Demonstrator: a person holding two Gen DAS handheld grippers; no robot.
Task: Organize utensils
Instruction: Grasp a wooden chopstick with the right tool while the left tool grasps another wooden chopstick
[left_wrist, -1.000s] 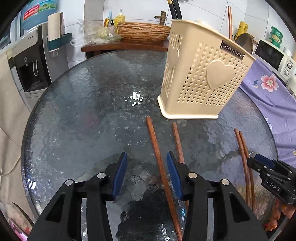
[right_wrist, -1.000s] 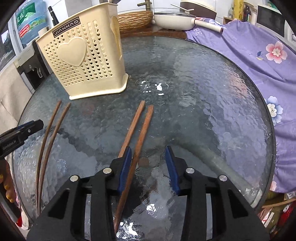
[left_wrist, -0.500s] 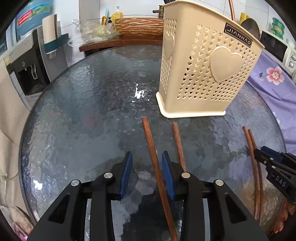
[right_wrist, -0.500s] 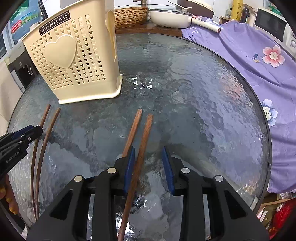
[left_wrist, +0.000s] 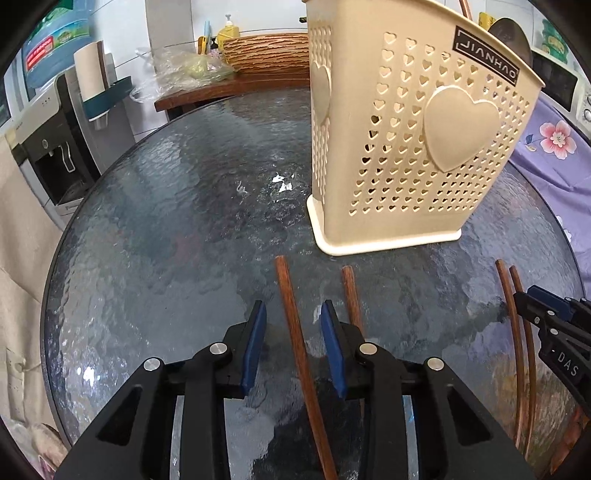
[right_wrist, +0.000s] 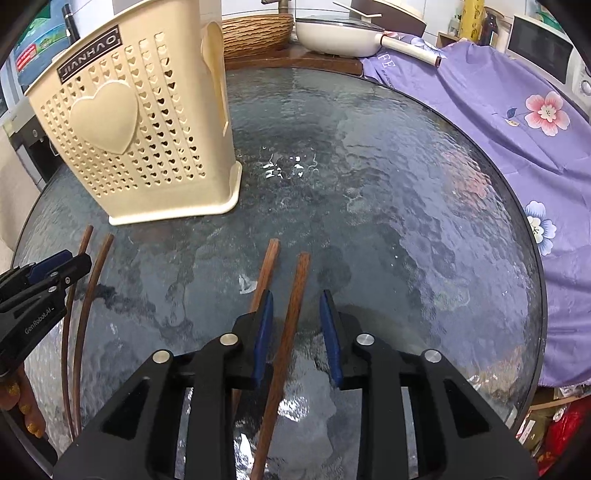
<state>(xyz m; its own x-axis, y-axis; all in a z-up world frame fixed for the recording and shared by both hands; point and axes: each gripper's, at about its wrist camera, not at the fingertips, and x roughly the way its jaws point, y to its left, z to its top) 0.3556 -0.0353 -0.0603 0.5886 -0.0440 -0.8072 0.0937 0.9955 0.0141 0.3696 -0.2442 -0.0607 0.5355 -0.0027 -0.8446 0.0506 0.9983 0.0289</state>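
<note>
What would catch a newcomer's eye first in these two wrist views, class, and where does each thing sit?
The cream heart-patterned basket stands upright at the far side of the round glass table. Nearer, brown chopsticks lie flat in two pairs: the left gripper is closing around one chopstick and the right gripper around another, pads not yet touching. A purple floral cloth drapes beside the table.

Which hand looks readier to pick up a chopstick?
Right, narrowly. The right tongs are closing around their chopstick, the left tongs around another chopstick; neither is pinched yet, but the right gap looks tighter.
</note>
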